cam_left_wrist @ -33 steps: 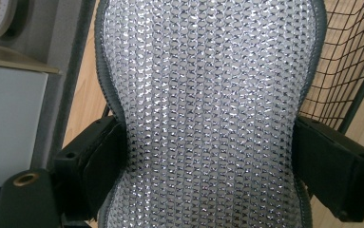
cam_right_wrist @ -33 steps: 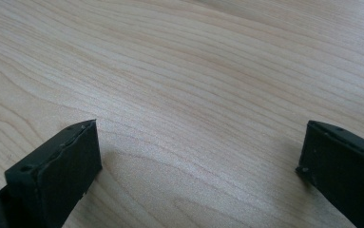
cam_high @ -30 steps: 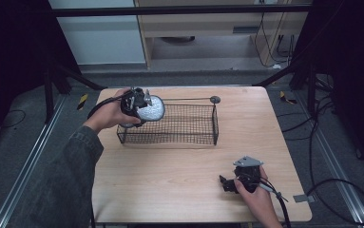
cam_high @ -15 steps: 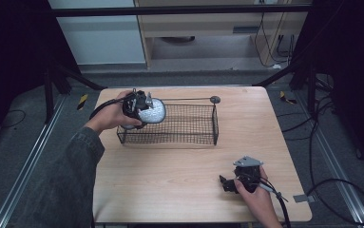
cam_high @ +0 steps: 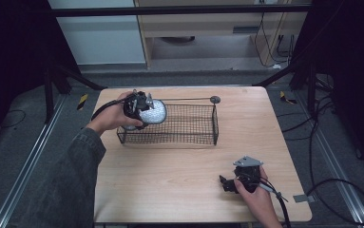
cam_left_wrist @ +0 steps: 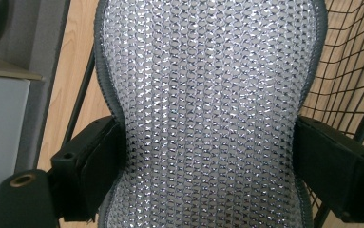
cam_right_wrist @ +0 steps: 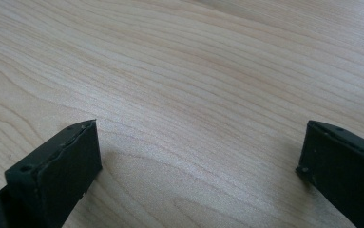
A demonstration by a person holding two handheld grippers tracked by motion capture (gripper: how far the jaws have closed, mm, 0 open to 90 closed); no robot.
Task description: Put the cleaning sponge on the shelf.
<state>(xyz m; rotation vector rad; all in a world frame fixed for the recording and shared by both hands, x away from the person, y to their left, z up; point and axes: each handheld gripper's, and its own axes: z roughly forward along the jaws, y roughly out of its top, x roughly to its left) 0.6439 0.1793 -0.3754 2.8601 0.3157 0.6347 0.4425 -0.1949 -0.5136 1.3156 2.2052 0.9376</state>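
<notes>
I see the left gripper (cam_high: 144,110) clenched on a silver mesh-textured pad (cam_left_wrist: 208,114) — both jaws press into its narrowed waist. It hangs over the left end of the black wire basket (cam_high: 189,124), at rim height. The right gripper (cam_high: 229,183) rests low on the wooden table (cam_high: 170,180) near its front right corner, jaws spread wide — nothing between them but bare wood.

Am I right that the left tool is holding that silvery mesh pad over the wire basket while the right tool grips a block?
Not quite: the right tool is open, holding nothing above bare table, as the right gripper view shows. The left tool does hold the silvery mesh pad over the wire basket.
</notes>
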